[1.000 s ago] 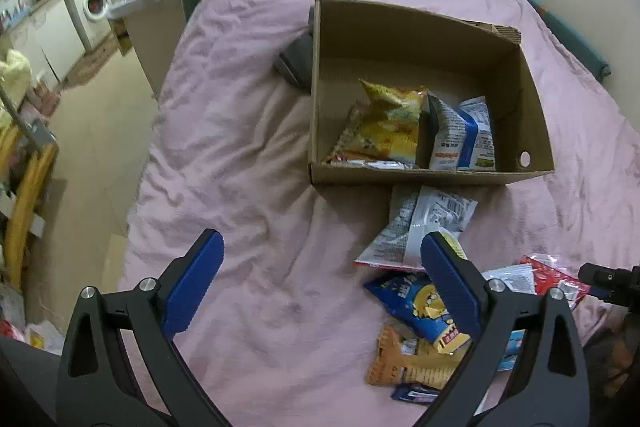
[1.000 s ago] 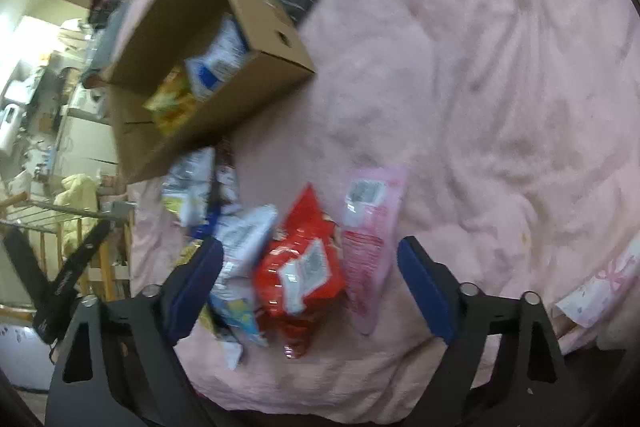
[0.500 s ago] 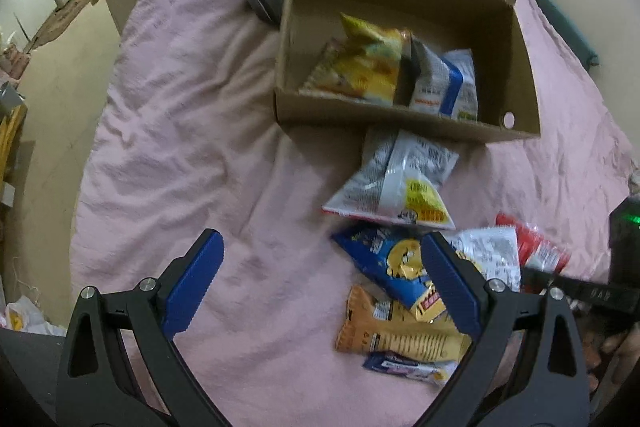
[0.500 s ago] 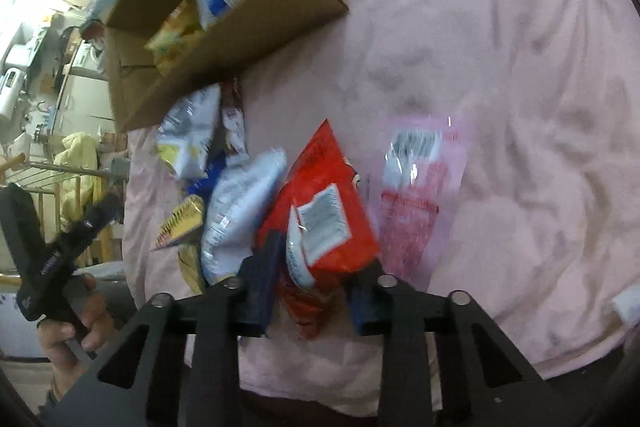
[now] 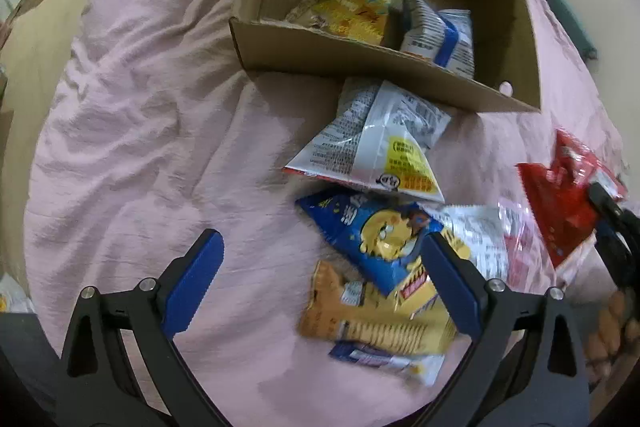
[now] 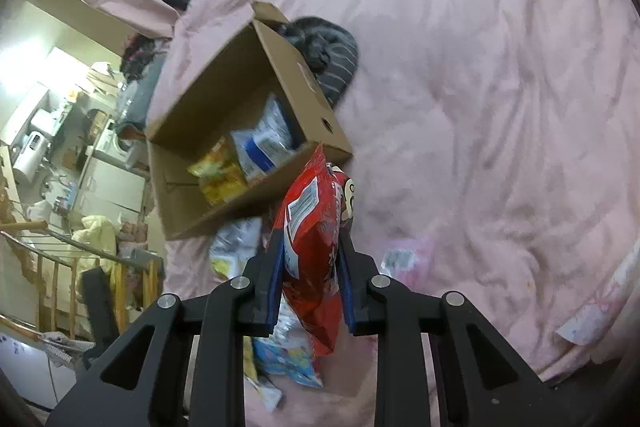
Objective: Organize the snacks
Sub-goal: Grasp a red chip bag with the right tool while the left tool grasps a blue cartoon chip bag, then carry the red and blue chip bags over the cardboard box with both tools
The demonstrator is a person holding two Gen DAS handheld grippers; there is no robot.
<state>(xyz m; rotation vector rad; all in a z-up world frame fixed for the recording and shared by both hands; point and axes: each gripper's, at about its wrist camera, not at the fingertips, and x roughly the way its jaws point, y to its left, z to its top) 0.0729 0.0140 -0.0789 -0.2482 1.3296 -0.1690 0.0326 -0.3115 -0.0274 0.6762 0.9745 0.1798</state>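
Observation:
A cardboard box (image 5: 400,67) on the pink bed holds a yellow snack bag (image 5: 356,7) and a blue-and-white bag (image 5: 440,31). My right gripper (image 6: 311,247) is shut on a red snack bag (image 6: 316,251) and holds it lifted off the bed, just in front of the box (image 6: 240,99). The red bag also shows at the right of the left wrist view (image 5: 564,195). My left gripper (image 5: 320,279) is open and empty above a pile of loose packs: a white bag (image 5: 372,143), a blue bag (image 5: 384,239) and an orange cracker pack (image 5: 372,319).
A pink packet (image 6: 404,259) lies on the bed to the right of the red bag. A dark striped cloth (image 6: 332,63) lies behind the box. The bed's left edge drops to the floor (image 5: 24,39), with shelves and a washing machine (image 6: 112,147) beyond.
My right gripper closed on the red snack bag and lifted it off the pile toward the box. My left gripper moved forward and lower over the loose packs, still open.

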